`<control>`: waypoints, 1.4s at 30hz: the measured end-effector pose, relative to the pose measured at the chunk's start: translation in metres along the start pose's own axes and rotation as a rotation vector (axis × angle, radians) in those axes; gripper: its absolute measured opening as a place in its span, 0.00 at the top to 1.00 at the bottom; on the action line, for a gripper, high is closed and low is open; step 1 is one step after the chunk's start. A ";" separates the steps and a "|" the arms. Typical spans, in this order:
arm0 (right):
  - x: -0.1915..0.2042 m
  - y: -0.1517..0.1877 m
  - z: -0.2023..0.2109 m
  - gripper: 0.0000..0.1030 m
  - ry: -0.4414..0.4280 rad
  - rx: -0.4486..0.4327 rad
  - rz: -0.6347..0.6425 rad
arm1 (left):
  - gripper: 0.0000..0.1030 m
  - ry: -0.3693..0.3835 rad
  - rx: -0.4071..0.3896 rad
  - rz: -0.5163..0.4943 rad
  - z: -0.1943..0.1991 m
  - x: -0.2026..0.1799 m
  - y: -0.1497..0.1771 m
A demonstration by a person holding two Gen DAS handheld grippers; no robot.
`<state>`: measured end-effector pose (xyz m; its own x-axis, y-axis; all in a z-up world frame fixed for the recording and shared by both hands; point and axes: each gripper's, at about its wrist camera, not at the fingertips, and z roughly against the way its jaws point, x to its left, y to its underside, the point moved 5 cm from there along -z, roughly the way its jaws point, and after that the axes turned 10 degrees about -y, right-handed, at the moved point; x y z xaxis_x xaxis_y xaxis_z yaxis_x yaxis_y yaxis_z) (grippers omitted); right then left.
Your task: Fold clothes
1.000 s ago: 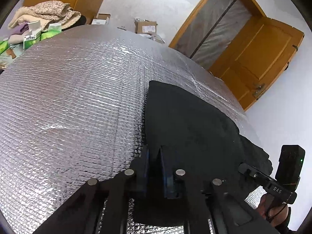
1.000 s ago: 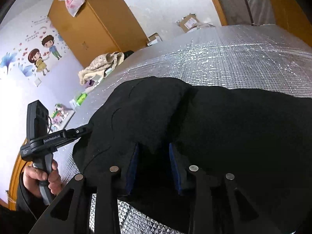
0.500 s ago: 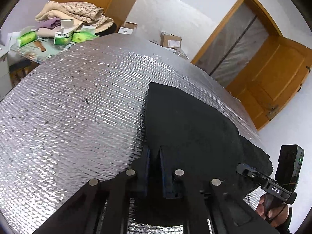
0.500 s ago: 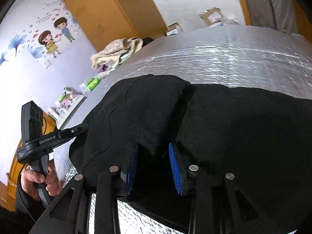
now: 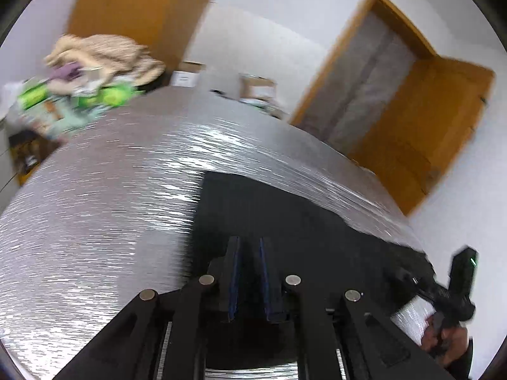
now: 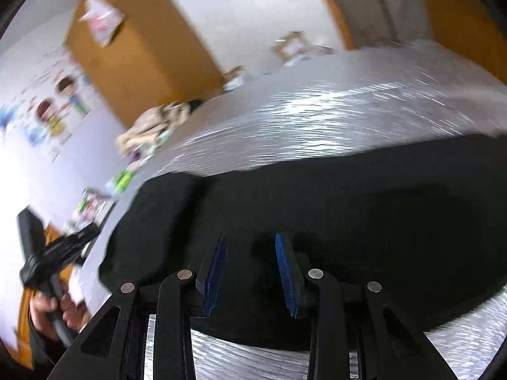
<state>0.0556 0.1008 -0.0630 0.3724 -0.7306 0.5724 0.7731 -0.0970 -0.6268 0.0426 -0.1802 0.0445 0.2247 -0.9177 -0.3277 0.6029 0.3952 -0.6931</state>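
Note:
A black garment (image 5: 285, 218) lies flat on the silver quilted table cover (image 5: 95, 205); it also shows in the right wrist view (image 6: 348, 196). My left gripper (image 5: 248, 243) hovers over the garment's near edge, its jaws slightly apart with nothing between them. My right gripper (image 6: 250, 237) is open over the garment's near edge, clear of the cloth. Each gripper shows in the other's view: the right one (image 5: 456, 288), the left one (image 6: 54, 250). Both views are motion-blurred.
A heap of beige clothes (image 5: 104, 53) and green packets (image 5: 111, 95) sit beyond the far left of the table. Cardboard boxes (image 5: 256, 87) lie on the floor behind. An orange door (image 5: 421, 139) is at the right, a wooden wardrobe (image 6: 139, 50) at the back.
Both grippers have let go of the garment and pulled back and up. The right jaws opened wide; the left jaws parted slightly. The garment now lies flat.

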 end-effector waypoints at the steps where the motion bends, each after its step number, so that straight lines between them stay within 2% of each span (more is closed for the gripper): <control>1: -0.015 -0.001 0.009 0.67 0.012 -0.016 -0.050 | 0.89 0.027 0.006 -0.030 -0.002 -0.014 0.002; 5: -0.073 -0.004 0.053 0.67 0.003 -0.118 -0.259 | 0.89 0.107 0.049 -0.151 -0.016 -0.060 0.014; 8: -0.112 -0.006 0.094 0.67 0.063 -0.212 -0.360 | 0.89 0.137 0.075 -0.210 -0.025 -0.081 0.022; 13: -0.169 -0.002 0.165 0.67 0.165 -0.379 -0.509 | 0.89 0.132 0.085 -0.226 -0.033 -0.091 0.026; 16: -0.193 0.004 0.201 0.66 0.268 -0.453 -0.582 | 0.89 0.110 0.087 -0.224 -0.039 -0.091 0.026; 19: -0.204 0.004 0.225 0.59 0.306 -0.515 -0.601 | 0.89 0.087 0.084 -0.223 -0.043 -0.093 0.027; 27: -0.225 -0.007 0.233 0.59 0.362 -0.515 -0.589 | 0.89 0.043 0.083 -0.224 -0.062 -0.099 0.034; 38: -0.237 -0.036 0.209 0.59 0.466 -0.485 -0.540 | 0.88 0.052 0.072 -0.191 -0.069 -0.094 0.036; 40: -0.239 -0.038 0.208 0.64 0.495 -0.478 -0.540 | 0.88 0.057 0.073 -0.183 -0.069 -0.093 0.037; 42: -0.243 -0.038 0.207 0.78 0.518 -0.473 -0.547 | 0.88 0.058 0.073 -0.181 -0.069 -0.093 0.037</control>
<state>0.0418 0.4223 -0.0686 -0.3542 -0.7030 0.6168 0.4387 -0.7073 -0.5542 -0.0086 -0.0770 0.0049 0.0641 -0.9687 -0.2398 0.6834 0.2177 -0.6968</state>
